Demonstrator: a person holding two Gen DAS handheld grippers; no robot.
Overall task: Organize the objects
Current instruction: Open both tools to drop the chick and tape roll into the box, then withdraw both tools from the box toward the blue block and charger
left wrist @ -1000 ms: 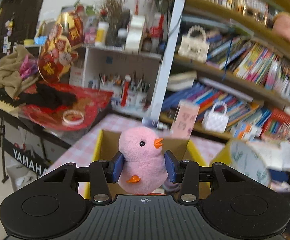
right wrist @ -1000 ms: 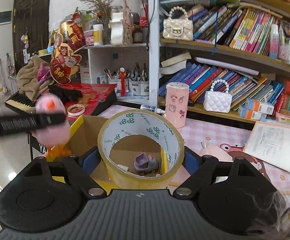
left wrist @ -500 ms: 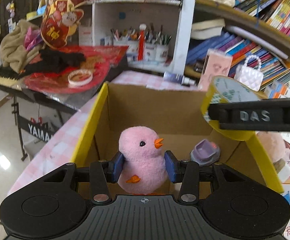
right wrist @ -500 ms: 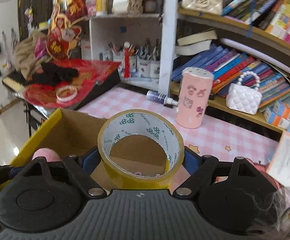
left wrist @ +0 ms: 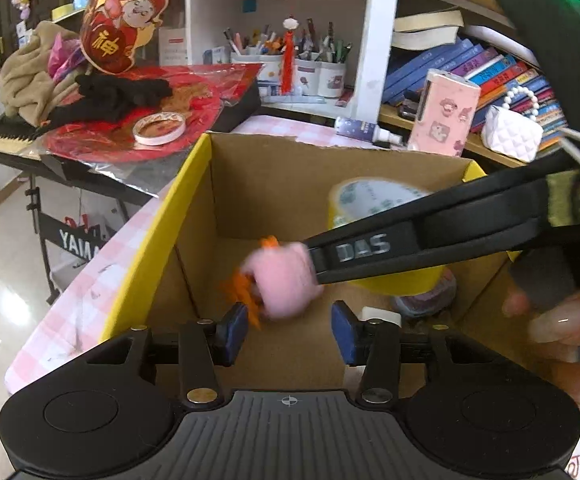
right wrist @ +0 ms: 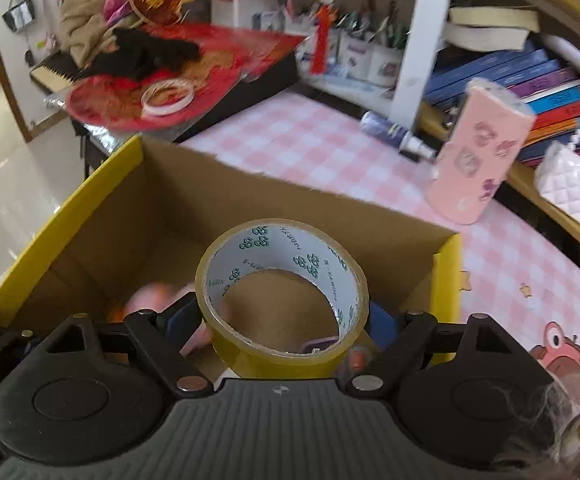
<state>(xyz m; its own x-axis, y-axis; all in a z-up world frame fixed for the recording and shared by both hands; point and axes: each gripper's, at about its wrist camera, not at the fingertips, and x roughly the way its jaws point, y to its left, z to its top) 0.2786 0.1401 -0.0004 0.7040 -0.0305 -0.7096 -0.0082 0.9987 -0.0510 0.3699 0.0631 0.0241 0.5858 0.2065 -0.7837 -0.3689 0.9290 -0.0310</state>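
My left gripper point(left wrist: 288, 330) is open above an open cardboard box point(left wrist: 194, 216) with yellow outer sides. A pink plush chick point(left wrist: 280, 282) is loose and blurred just beyond its fingers, falling into the box; it also shows in the right wrist view point(right wrist: 146, 300). My right gripper point(right wrist: 282, 320) is shut on a roll of yellow-brown tape point(right wrist: 282, 264) and holds it over the box point(right wrist: 90, 216). In the left wrist view the right gripper point(left wrist: 369, 246) crosses from the right with the tape roll point(left wrist: 369, 200). A purple toy point(left wrist: 425, 300) lies on the box floor.
The box stands on a pink checked tablecloth point(right wrist: 297, 144). A pink cylinder point(right wrist: 477, 152), a small bottle point(right wrist: 393, 134) and a white quilted purse point(right wrist: 569, 180) stand behind it by the bookshelf. A keyboard with red decorations and a white tape ring point(left wrist: 158, 130) is at left.
My left gripper opened and let go of the pink chick, which is dropping into the box. My right gripper moved forward and down over the box with the tape.
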